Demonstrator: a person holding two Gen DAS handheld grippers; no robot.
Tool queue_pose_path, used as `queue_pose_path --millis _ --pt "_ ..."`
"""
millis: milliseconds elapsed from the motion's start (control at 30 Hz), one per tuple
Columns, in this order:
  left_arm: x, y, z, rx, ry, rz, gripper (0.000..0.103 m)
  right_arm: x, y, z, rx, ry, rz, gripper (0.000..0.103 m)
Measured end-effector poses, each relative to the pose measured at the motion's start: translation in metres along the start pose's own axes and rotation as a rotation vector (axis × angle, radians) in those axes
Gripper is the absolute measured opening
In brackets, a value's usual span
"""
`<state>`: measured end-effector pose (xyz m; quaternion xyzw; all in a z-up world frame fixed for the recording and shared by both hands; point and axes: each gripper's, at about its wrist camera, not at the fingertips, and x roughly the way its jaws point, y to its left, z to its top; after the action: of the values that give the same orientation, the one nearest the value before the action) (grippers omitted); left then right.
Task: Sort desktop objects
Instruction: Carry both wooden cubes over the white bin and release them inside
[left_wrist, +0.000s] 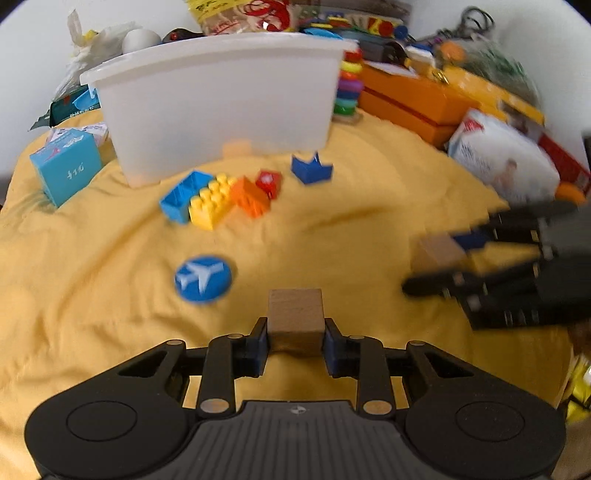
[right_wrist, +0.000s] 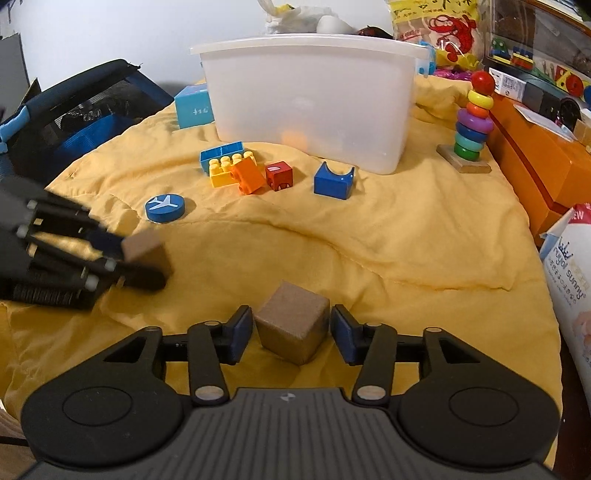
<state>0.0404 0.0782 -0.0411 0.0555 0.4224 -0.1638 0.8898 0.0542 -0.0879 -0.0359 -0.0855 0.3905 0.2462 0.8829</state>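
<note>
Our left claw (left_wrist: 295, 338) clamps one wooden cube (left_wrist: 295, 319); our right claw (right_wrist: 291, 332) stands open around a second cube (right_wrist: 291, 326), untouched. That cube sits cornerwise on the yellow cloth (right_wrist: 369, 240), so closing could twist it loose, short of the white bin (right_wrist: 314, 99).

Toy bricks (right_wrist: 231, 168) lie before the bin (right_wrist: 314, 110), the ring stacker (right_wrist: 472, 122) to its right.

- Lighting: bright, even, indoor; soft shadows beneath the blocks on the yellow cloth (right_wrist: 369, 229).
- Distortion: fisheye bending, dark corners.
- Blur: left wrist view smeared throughout; the opposite tool blurred in both views.
- Glare: none notable.
</note>
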Motion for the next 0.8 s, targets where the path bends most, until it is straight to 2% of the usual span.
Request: queue_pose_path --millis 67,100,167,233,300,333,567,800 --pt "-0.001 -0.001 -0.005 0.002 -0.023 -0.008 0.042 0.001 0.001 0.001 -0.005 -0.002 -0.001 0.055" --pt "-0.001 0.0 -0.005 -0.002 -0.029 -0.023 0.049 0.002 0.001 0.001 -0.009 -0.001 0.0 0.056" --pt "0.002 -0.001 -0.005 -0.001 -0.041 -0.021 0.05 0.002 0.001 0.001 -0.007 -0.003 0.004 0.057" --pt "0.003 -0.003 -0.004 0.012 -0.044 -0.01 0.046 0.001 -0.002 -0.001 0.006 -0.01 0.013 0.055" --pt "0.002 -0.006 -0.006 0.03 -0.05 0.008 0.033 -0.001 -0.005 -0.004 0.025 -0.019 0.016 0.05" --pt "0.001 -0.007 -0.006 0.037 -0.051 0.011 0.033 -0.003 -0.006 -0.006 0.025 -0.024 0.012 0.042" --pt "-0.015 -0.003 0.002 0.007 -0.067 0.009 0.033 -0.016 -0.009 0.0 0.042 -0.059 0.017 0.042" --pt "-0.048 0.016 0.047 -0.026 -0.182 0.028 0.033 -0.034 -0.014 0.035 -0.005 -0.162 -0.01 0.042"
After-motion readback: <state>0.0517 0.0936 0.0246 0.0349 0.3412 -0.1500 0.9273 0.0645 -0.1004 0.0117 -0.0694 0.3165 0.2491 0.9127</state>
